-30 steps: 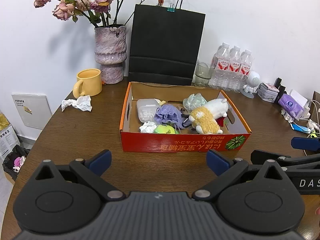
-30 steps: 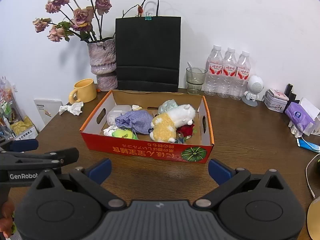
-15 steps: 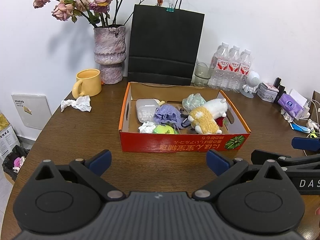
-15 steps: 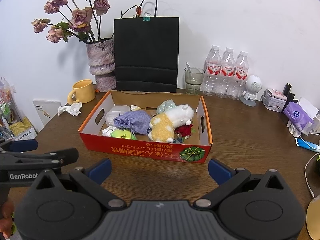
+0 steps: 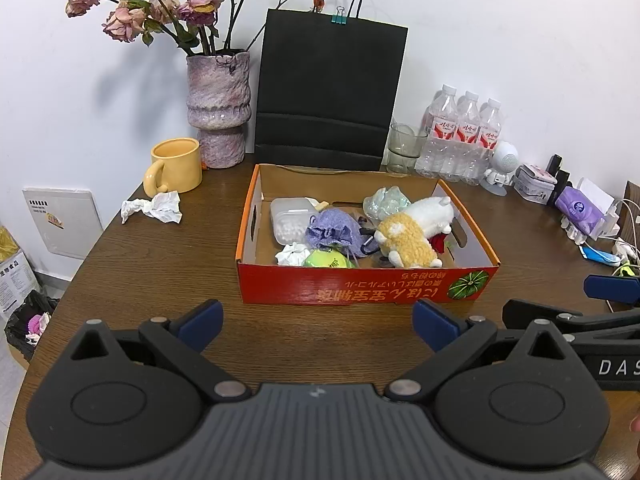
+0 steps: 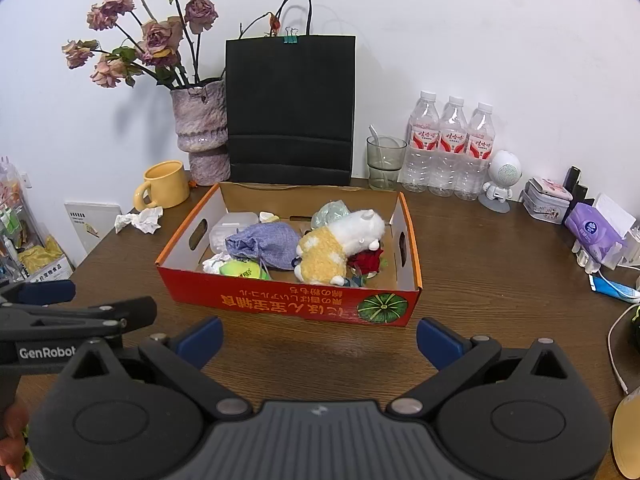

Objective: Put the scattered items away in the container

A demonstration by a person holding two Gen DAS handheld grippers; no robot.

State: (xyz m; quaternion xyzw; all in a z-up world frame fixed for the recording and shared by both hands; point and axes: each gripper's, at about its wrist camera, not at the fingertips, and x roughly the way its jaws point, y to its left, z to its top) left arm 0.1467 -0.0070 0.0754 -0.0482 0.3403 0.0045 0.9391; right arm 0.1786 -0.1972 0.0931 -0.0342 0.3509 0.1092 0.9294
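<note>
The red-orange cardboard box [image 5: 364,290] sits mid-table on the dark wood-grain table [image 5: 160,272]. Inside lie a fuzzy yellow-and-white plush [image 5: 412,232], a knitted purple pouch [image 5: 332,232], a felt-napped green tennis ball [image 5: 326,259], a translucent plastic tub [image 5: 290,220] and a crumpled white wad [image 5: 294,255]. A crumpled tissue [image 5: 154,208] lies outside, beside the glossy yellow mug [image 5: 176,166]. The left gripper [image 5: 318,326] and right gripper [image 6: 320,334] hover spread apart, grasping nothing. The ball is half hidden by the front wall; a red item under the plush is unclear.
</note>
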